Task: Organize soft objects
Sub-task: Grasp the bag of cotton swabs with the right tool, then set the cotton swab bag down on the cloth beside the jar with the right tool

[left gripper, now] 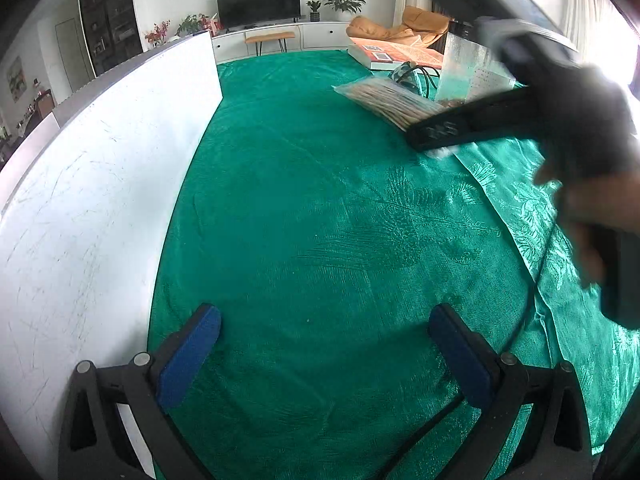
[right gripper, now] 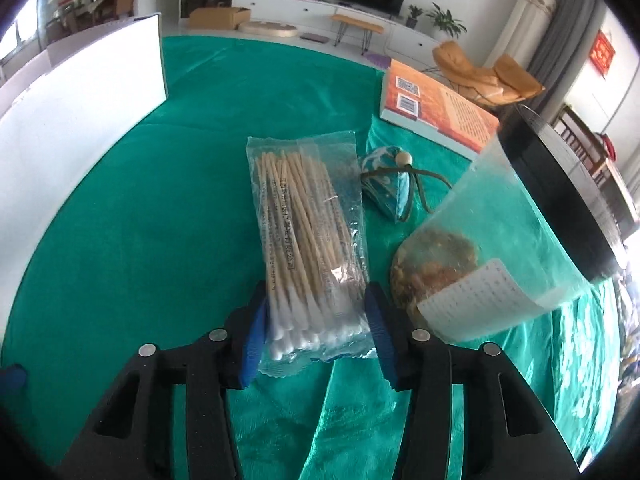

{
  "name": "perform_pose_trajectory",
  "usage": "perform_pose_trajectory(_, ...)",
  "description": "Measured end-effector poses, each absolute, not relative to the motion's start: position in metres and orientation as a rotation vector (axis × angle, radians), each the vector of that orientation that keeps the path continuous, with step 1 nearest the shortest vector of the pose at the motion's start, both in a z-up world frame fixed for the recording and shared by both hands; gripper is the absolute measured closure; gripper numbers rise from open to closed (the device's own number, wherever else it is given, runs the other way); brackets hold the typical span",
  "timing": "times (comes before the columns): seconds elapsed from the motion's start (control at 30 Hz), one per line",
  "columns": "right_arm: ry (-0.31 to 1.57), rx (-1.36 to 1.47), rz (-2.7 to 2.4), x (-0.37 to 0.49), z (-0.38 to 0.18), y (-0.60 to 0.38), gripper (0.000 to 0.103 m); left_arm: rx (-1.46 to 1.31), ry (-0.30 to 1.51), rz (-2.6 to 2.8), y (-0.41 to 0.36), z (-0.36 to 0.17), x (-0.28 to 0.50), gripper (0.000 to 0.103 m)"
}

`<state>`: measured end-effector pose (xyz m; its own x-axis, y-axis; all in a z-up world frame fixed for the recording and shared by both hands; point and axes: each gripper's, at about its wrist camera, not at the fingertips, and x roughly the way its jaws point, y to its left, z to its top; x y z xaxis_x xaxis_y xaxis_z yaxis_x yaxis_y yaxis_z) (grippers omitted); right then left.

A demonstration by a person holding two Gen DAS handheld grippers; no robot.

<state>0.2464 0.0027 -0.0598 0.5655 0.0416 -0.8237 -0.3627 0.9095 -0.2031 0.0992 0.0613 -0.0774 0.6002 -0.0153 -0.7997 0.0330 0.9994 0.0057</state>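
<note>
Your bench (right gripper: 120,220) wears a green cloth, w/ a white board (left gripper: 100,200) standing upright along its left side; the board's near end is cut off by the frame edge. At the far right sits an orange book (right gripper: 440,112), lying flat, its far corner hidden behind a clear plastic jar (right gripper: 500,240). That jar has brownish contents at the bottom, too blurred to name, and a paper label w/ unreadable print; a dark round thing behind it is cut off at the right.

The bag of cotton swabs (right gripper: 308,240) lies flat mid-bench, just left of the jar, a small teal drawstring pouch (right gripper: 388,184) beside its far right. Your right tool (right gripper: 316,332) straddles the bag's near end, where the white tips bunch; the blue pads (right gripper: 252,344) sit against the plastic on both sides, pinching it. In the left wrist view that tool is motion-blurred.

Your left tool (left gripper: 324,356) hangs spread wide over bare cloth, nothing between its pads.
</note>
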Motion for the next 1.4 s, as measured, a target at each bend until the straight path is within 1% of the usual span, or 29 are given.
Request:
perform_pose_trajectory(0.03,0.960,-0.353,0.255,0.239,-0.058,-0.003,0.058,0.020,0.927,-0.028,0.061,-0.077,0.099,0.000)
perform_pose_trajectory(0.17,0.988,-0.308,0.276,0.194,-0.055,-0.034,0.059,0.020,0.927,-0.028,0.062,-0.077,0.099,0.000)
perform_pose_trajectory(0.3,0.987,-0.259,0.241,0.136,-0.056,-0.084,0.058,0.021,0.927,-0.028,0.061,-0.077,0.099,0.000)
perform_pose_trajectory(0.4,0.984,-0.195,0.151,0.113,-0.055,-0.123,0.058,0.018,0.927,-0.026,0.061,-0.078,0.100,0.000)
perform_pose_trajectory(0.47,0.982,-0.139,0.058,0.121,-0.054,-0.145,0.058,0.018,0.927,-0.024,0.061,-0.078,0.100,0.000)
perform_pose_trajectory(0.6,0.927,-0.010,-0.035,0.178,-0.050,-0.177,0.058,0.017,0.927,-0.026,0.060,-0.078,0.100,0.000)
perform_pose_trajectory(0.67,0.860,0.054,-0.022,0.202,-0.046,-0.188,0.054,0.017,0.926,-0.025,0.061,-0.078,0.100,0.000)
perform_pose_trajectory(0.7,0.838,0.081,-0.014,0.208,-0.045,-0.194,0.044,0.018,0.926,-0.025,0.061,-0.078,0.100,0.000)
perform_pose_trajectory(0.73,0.837,0.106,-0.006,0.210,-0.046,-0.199,0.031,0.018,0.926,-0.025,0.060,-0.078,0.100,0.000)
perform_pose_trajectory(0.87,0.845,0.186,0.022,0.183,-0.046,-0.207,0.030,0.018,0.926,-0.025,0.061,-0.078,0.100,0.000)
perform_pose_trajectory(1.07,0.903,0.121,0.013,0.129,-0.058,-0.204,0.029,0.015,0.927,-0.022,0.061,-0.078,0.101,0.000)
perform_pose_trajectory(1.13,0.897,0.095,0.002,0.120,-0.061,-0.201,0.026,-0.009,0.938,0.001,0.061,-0.077,0.106,0.000)
perform_pose_trajectory(1.23,0.878,0.043,-0.004,0.115,-0.066,-0.192,0.021,-0.187,0.942,-0.014,0.068,-0.066,0.130,0.000)
perform_pose_trajectory(1.33,0.880,-0.022,-0.012,0.117,-0.069,-0.183,0.022,-0.535,0.906,-0.112,0.083,-0.045,0.176,0.000)
perform_pose_trajectory(1.4,0.882,-0.003,-0.004,0.119,-0.070,-0.188,0.022,-0.667,0.883,-0.142,0.087,-0.031,0.211,0.001)
